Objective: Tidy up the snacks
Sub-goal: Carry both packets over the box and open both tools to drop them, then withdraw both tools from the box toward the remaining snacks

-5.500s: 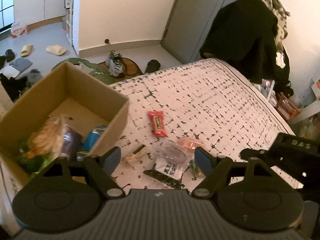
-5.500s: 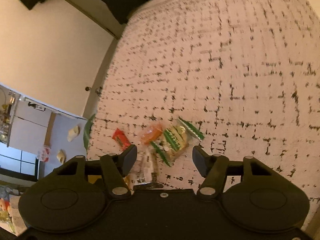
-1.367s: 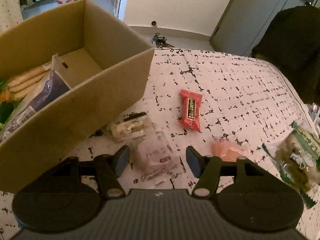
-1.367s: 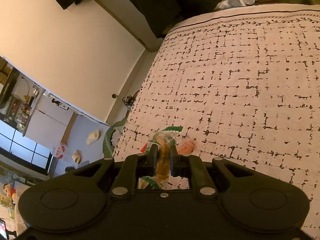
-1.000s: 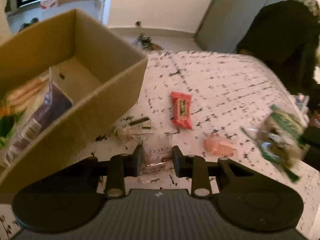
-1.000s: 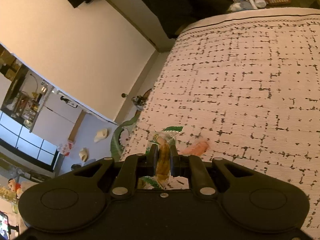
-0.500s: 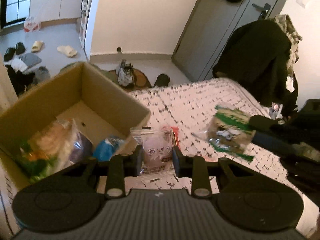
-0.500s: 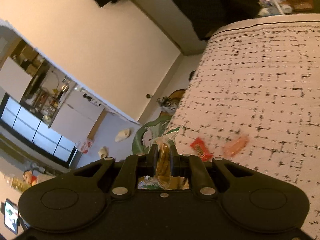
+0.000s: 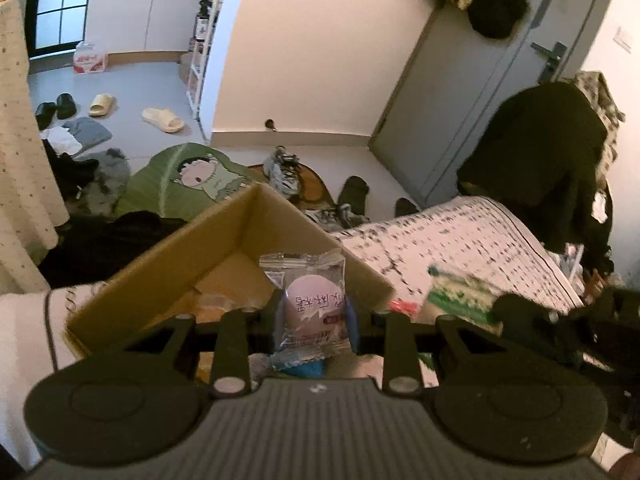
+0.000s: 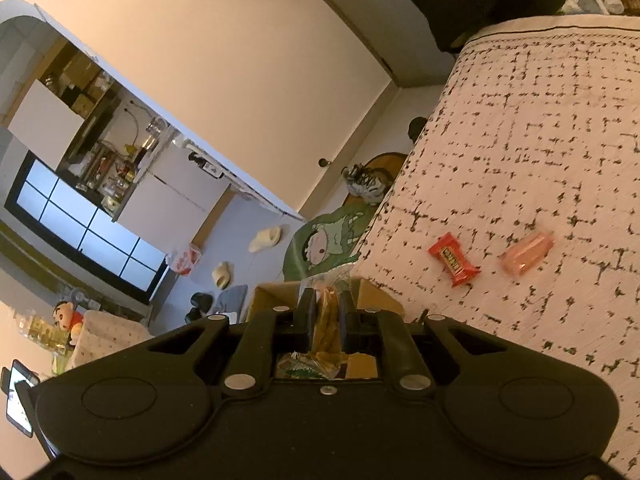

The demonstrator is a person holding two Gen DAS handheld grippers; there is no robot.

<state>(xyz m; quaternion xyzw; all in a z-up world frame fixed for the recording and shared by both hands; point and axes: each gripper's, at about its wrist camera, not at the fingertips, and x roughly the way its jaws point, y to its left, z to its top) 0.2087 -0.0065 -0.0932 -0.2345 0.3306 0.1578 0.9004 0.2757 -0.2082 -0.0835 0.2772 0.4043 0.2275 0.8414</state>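
My left gripper is shut on a clear packet with a round purple snack and holds it above the near rim of the open cardboard box. My right gripper is shut on a green-and-clear snack bag; that bag shows blurred in the left wrist view, just right of the box. The box corner lies right ahead of the right gripper. A red candy bar and a pink packet lie on the patterned bedspread.
The box stands at the bed's corner, with a blue packet showing below my left gripper. Past it the floor holds a green cartoon cushion, shoes and slippers. A dark coat hangs by the door.
Both grippers have lifted their snacks off the bed and carried them toward the box. The left one now hovers over its rim; the right one has closed in from the right.
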